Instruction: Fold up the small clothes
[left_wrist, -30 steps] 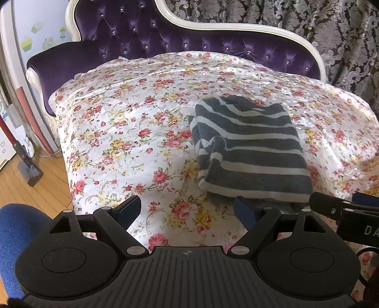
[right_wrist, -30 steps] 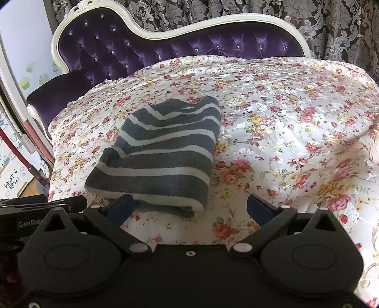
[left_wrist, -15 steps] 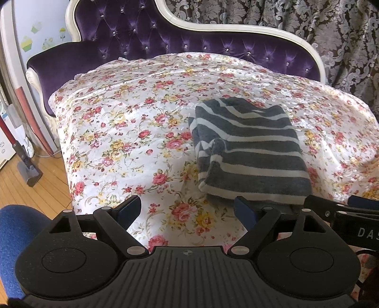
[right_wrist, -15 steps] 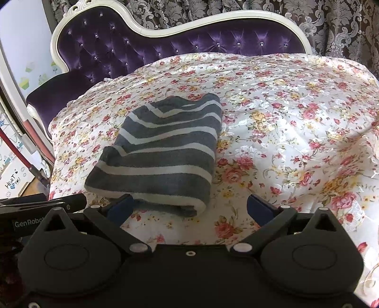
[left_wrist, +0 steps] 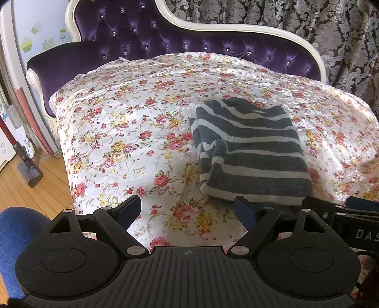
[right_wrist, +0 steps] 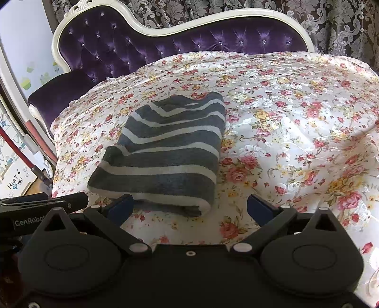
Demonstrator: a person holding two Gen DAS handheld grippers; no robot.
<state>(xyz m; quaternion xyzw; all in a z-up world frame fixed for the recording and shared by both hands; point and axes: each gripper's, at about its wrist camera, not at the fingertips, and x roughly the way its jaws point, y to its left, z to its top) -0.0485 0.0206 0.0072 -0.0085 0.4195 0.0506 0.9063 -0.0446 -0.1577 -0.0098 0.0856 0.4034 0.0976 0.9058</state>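
Starting at the far left of the left wrist view, there's a red-handled floor cleaner point(left_wrist: 14, 151) standing on the wood floor point(left_wrist: 35, 199) by the wall, with a blue chair seat point(left_wrist: 16, 237) poking into the bottom corner. Next comes the purple tufted sofa point(left_wrist: 132, 35) with its cream frame, and a floral sheet point(left_wrist: 132, 123) spread over the seat.

The left gripper point(left_wrist: 187, 209) hangs low over the near edge of the sheet with its jaws spread wide and nothing between them — just flowers showing in the gap. Its right blue pad sits just in front of the near hem of the striped top point(left_wrist: 251, 151), though I can't tell if it's actually touching.

That top is grey with pale stripes, folded into a thick rectangle and lying flat on the sheet, right of center from this camera. A loose bit of fabric bunches at its left edge.

From the right wrist camera, the same folded garment point(right_wrist: 170, 151) sits left of center. The right gripper point(right_wrist: 189, 208) is also opened wide and holding nothing — its left pad is right up by the near folded edge, its right pad over bare sheet point(right_wrist: 296, 118). Patterned curtains point(right_wrist: 331, 21) hang behind the sofa point(right_wrist: 99, 42) on the right.
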